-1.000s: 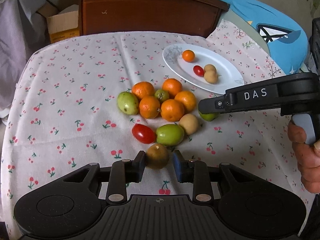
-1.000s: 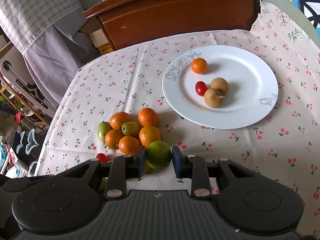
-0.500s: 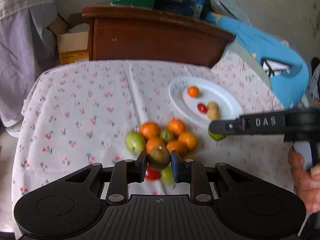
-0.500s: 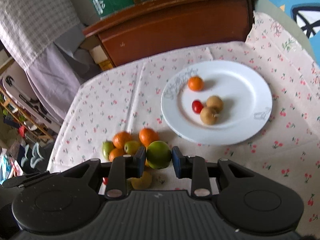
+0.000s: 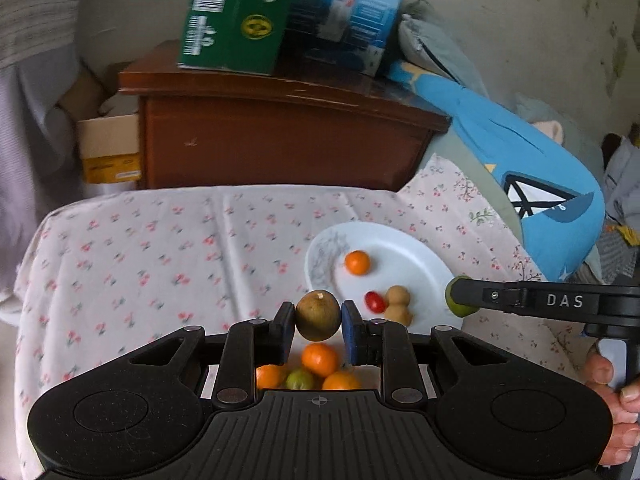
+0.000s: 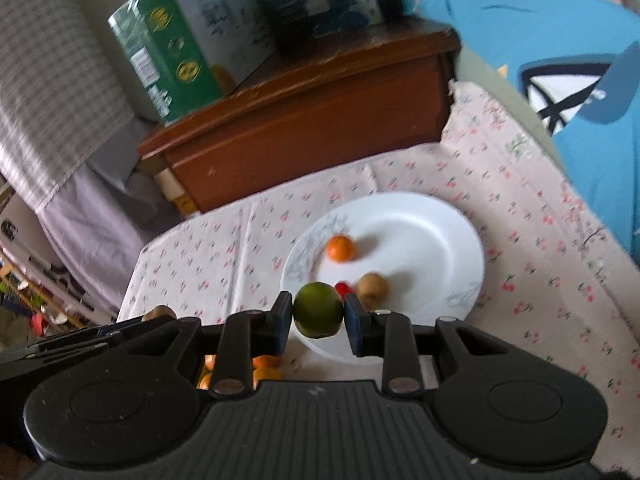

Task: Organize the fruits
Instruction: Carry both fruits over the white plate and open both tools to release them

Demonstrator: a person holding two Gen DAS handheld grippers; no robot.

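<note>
A brown fruit (image 5: 318, 316) sits pinched between the pads of the left gripper (image 5: 318, 320), held in the air above the pile of oranges (image 5: 320, 359) and a green one on the cloth. The right gripper (image 6: 318, 316) clamps a lime (image 6: 319, 309) the same way, poised at the near rim of the white plate (image 6: 440, 236). In the left view the lime (image 5: 460, 302) shows at the tip of the right gripper (image 5: 464, 302), over the plate's right edge (image 5: 420, 256), with a hand (image 5: 612, 408) on the grip at the frame's lower right.

On the plate lie an orange (image 6: 340, 248), a cherry tomato (image 6: 343, 289) and a tan fruit (image 6: 373, 285); the left view shows a second tan fruit (image 5: 398, 314) touching the first. They are gathered in the plate's left and near part, and its far and right part lies bare.

The plate rests on a cherry-print cloth (image 5: 160, 248), with wide bare cloth to its left and a narrower strip to its right. Beyond the cloth's far edge stands a wooden cabinet (image 5: 280, 140) bearing a green box (image 5: 236, 12) and a blue one (image 5: 352, 12). A blue cushion (image 6: 560, 64) crowds the cloth's right edge.
</note>
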